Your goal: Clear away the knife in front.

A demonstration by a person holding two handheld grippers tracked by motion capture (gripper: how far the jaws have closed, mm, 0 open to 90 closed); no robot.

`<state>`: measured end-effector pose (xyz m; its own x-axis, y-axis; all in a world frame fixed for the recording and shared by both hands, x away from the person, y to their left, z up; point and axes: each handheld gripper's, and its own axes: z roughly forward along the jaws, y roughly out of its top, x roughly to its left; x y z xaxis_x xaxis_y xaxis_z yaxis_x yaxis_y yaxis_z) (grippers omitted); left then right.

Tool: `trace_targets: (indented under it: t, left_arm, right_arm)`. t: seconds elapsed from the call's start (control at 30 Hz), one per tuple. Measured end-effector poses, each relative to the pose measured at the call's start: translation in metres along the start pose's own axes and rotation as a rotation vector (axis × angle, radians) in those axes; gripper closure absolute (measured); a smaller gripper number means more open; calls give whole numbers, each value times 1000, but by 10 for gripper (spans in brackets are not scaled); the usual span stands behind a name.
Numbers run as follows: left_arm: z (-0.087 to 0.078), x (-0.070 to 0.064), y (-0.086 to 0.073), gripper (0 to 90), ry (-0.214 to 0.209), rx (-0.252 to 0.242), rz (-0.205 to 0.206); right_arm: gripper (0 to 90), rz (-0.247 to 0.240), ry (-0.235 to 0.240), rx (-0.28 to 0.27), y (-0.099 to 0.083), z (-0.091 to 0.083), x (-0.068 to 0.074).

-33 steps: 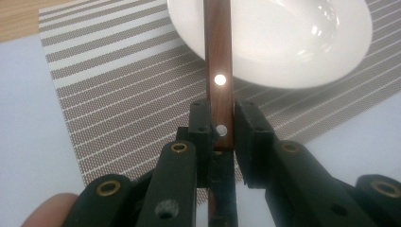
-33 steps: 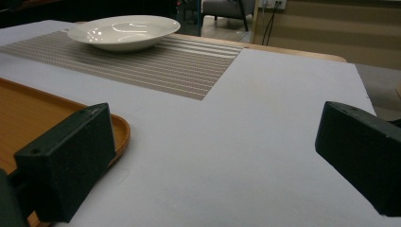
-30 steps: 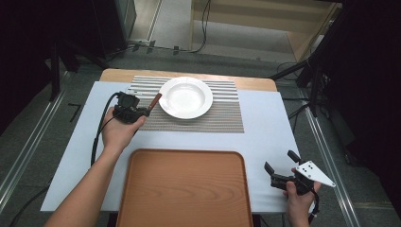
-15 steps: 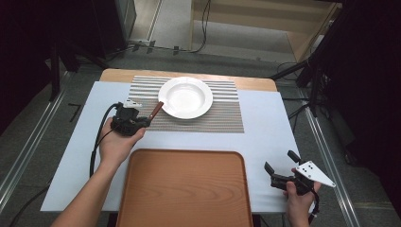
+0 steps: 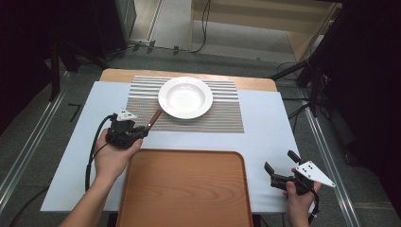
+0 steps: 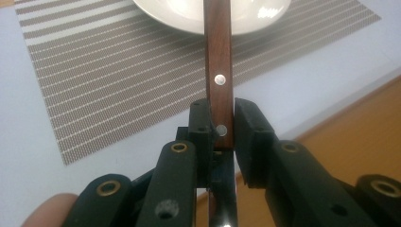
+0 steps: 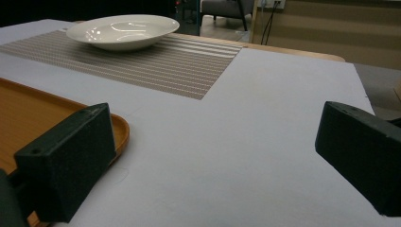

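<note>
On the table (image 5: 265,142), the left hand-held gripper (image 5: 142,130) is seen pulled back from the plate (image 5: 185,97) toward the tray (image 5: 184,189), compared with a second ago, when it was up beside the plate's left rim. The wooden handle (image 5: 154,117) has been drawn along with it, and its far end now lies just at the plate's lower-left rim over the striped mat (image 5: 227,116). The right hand-held gripper (image 5: 283,171) is unchanged, held at the table's near right corner, just right of the tray.

The handle is brown wood with two metal rivets, slim and straight. Its utensil end cannot be told from these frames. In the left gripper view the handle (image 6: 218,71) is clamped at its near end between the two black jaws of the left hand-held gripper (image 6: 220,130), and it runs straight up toward the white plate (image 6: 213,14), its far end across the rim. The mat (image 6: 118,75) is under it, and an orange tray edge (image 6: 359,127) is at right.

In the right gripper view the right hand-held gripper (image 7: 213,156) is spread wide with nothing between the jaws, over bare table (image 7: 246,118). The tray corner (image 7: 120,130) is seen by its left jaw, the plate (image 7: 124,30) and mat (image 7: 156,61) well beyond. The rivets and the grip are resolved in the left gripper view, whereas the high view gives the layout: plate centred on the mat, tray nearest the person.
</note>
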<state>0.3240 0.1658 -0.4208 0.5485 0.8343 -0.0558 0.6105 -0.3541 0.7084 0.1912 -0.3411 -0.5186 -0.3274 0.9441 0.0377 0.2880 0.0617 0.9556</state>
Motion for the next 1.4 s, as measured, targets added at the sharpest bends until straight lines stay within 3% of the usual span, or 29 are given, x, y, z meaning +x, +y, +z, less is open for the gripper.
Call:
trace_targets:
  t: [0.43,0.83,1.0,1.4]
  left_arm:
    - [-14,-13,-17,767,-17,-7,3]
    - [-24,-21,-41,767,-50,-17,-36]
    - [-26,-28,-49,767,-58,-9,-26]
    - [-22,-34,-78,766,-85,7,-78]
  right_arm:
    - [0,0,1,-1,0,0,0]
    - [0,-1,0,0,0,0,0]
    - [0,0,0,0,0,0,0]
    - [0,-1,2,0,0,0,0]
